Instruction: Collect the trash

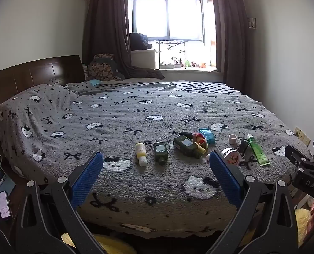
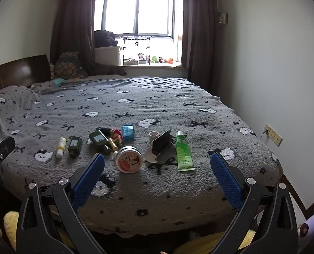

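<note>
Several small items lie on the grey patterned bed [image 1: 135, 114] near its foot: a yellow-white bottle [image 1: 141, 151], two dark green bottles [image 1: 160, 151] [image 1: 187, 146], a blue packet [image 1: 207, 135], a round tin [image 2: 129, 158], a green tube [image 2: 183, 151], a small white cup [image 2: 154, 136] and a dark folded card [image 2: 162, 145]. My left gripper [image 1: 155, 170] is open and empty, short of the bottles. My right gripper [image 2: 157, 172] is open and empty, with the tin and tube ahead between its fingers.
A dark headboard [image 1: 34, 76] and pillows are at the far left. A window sill [image 1: 186, 68] with toys is at the back. A phone [image 1: 3, 204] and tablet sit low at the left. Wall sockets [image 2: 273, 135] are on the right wall.
</note>
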Demonstrator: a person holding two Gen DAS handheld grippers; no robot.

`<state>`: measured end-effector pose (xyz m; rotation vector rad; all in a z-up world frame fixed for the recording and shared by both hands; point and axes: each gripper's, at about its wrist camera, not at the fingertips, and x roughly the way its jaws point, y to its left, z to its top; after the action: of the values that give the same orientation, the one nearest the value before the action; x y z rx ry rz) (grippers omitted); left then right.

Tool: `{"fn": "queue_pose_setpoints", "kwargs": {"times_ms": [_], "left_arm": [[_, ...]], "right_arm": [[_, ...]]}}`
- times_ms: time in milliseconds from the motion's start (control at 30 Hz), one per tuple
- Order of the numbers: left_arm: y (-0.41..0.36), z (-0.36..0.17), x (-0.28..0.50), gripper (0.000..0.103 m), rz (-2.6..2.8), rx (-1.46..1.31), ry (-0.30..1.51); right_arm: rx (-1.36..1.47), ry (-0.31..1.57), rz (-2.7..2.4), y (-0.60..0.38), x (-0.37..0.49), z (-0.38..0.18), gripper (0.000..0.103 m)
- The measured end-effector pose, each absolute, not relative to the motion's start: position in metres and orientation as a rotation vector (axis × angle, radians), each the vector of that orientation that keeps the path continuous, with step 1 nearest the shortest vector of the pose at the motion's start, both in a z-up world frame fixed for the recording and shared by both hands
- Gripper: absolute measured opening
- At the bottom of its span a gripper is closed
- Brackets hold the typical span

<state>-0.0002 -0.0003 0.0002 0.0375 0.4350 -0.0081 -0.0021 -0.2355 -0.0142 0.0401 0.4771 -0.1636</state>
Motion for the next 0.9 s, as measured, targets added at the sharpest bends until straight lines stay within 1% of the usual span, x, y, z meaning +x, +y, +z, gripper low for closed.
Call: {"fn": "queue_pose_setpoints", "kwargs": {"times_ms": [500,567,900], "left_arm": [[0.004,0.01,-0.003,0.095,-0.006,0.047,0.419],[0.003,0.012,-0.006,0.095,-0.005,0.045,0.419],[0.002,0.007,-0.003,0.095,0.003,0.041,0.415]], "right_arm": [[0.037,0.478,-0.158,-0.235,-0.007,-0.003,0.1],[0.035,0.476,-0.155,-0.233,-0.004,-0.01,0.1],[0.033,0.47,-0.147,-0.232,-0.006,-0.01,0.1]]}}
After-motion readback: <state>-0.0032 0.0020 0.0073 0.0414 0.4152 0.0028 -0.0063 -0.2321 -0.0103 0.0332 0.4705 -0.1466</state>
